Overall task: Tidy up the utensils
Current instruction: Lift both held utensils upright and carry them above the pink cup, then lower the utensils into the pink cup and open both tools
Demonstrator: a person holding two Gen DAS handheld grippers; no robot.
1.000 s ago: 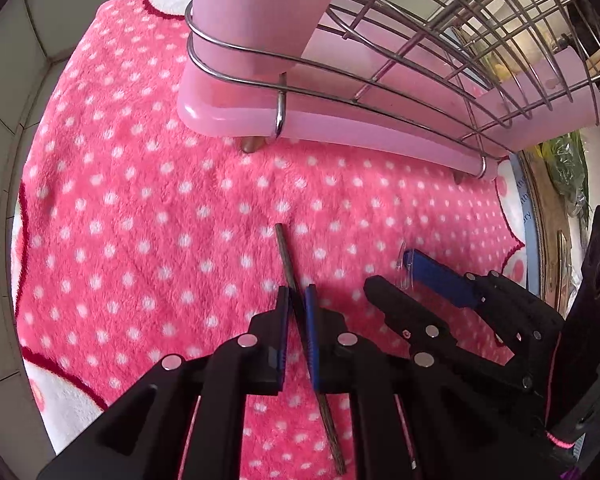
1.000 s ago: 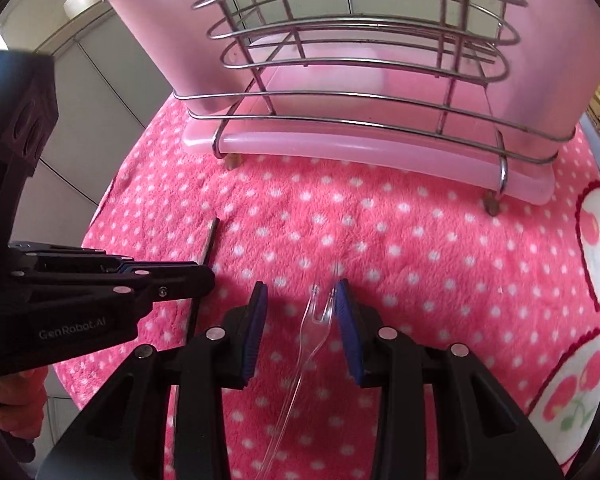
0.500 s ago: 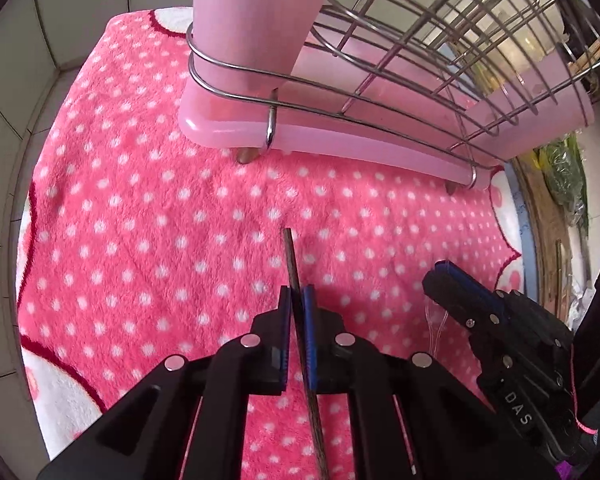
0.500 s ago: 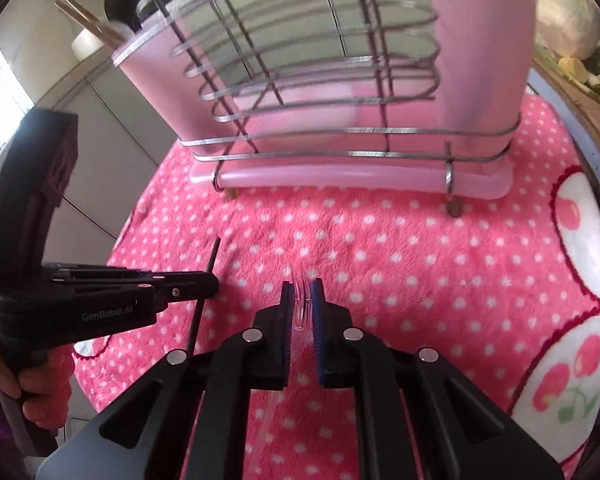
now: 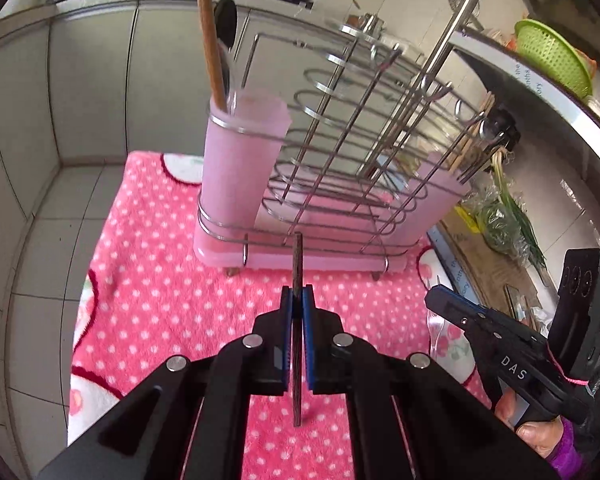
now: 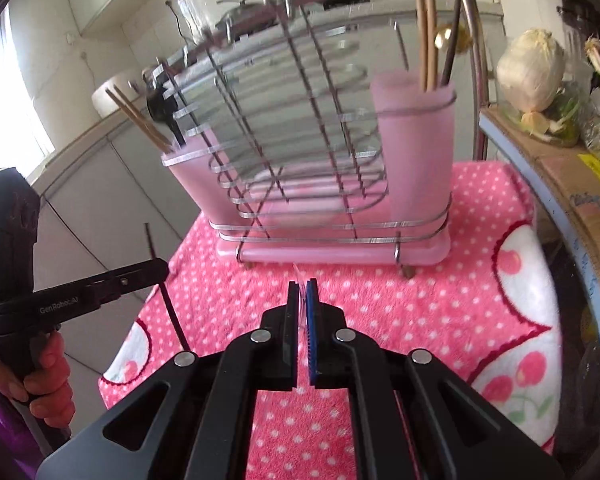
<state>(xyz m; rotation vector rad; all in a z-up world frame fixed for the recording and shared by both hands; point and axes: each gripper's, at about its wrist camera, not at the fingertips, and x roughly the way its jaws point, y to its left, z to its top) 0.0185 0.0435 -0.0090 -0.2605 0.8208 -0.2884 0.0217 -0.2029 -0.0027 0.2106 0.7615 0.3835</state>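
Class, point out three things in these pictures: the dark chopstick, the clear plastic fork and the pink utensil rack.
dark chopstick [image 5: 298,264], left wrist view, shaft above the gripper pads.
clear plastic fork [image 5: 436,326], left wrist view, its neck below the tines.
pink utensil rack [image 6: 414,152], right wrist view, wall of its right cup.

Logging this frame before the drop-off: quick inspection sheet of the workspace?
Surface: pink polka-dot towel, bare near the grippers.
Job's things: dark chopstick in left gripper; clear plastic fork in right gripper; wire utensil rack with pink cups, chopsticks already in both.
Clutter: nothing seen on the towel.
Grippers: both shut on their items, lifted off the towel.
Cables: thin dark cable along the cabinet.
Surroundings: green colander, pans, bagged greens, cabbage.
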